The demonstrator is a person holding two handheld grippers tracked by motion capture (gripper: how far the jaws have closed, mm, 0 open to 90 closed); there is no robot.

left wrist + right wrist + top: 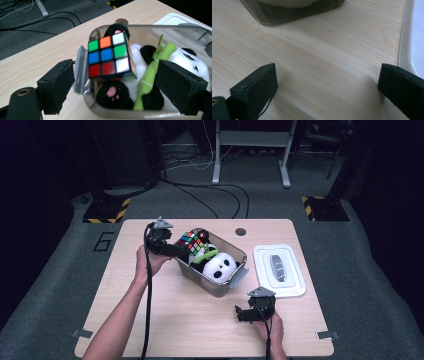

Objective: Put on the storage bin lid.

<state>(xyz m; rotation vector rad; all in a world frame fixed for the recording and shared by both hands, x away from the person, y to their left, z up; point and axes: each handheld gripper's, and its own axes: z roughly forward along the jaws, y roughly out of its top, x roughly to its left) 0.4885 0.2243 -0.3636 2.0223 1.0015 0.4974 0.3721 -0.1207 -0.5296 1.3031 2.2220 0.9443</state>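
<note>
1. While the left gripper (182, 251) hangs at the clear bin's (220, 287) far corner, jaws spread and empty, the puzzle cube (110, 56) rests inside on the panda plush (220, 266).
2. Packing looks mostly finished.
3. Right of the bin, the white lid (280, 270) probably waits; the right gripper (240, 312) idles, spread wide.

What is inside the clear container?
Inside the clear container: a puzzle cube resting on a panda plush with a green stalk. Anything beneath the plush is covered.
</note>
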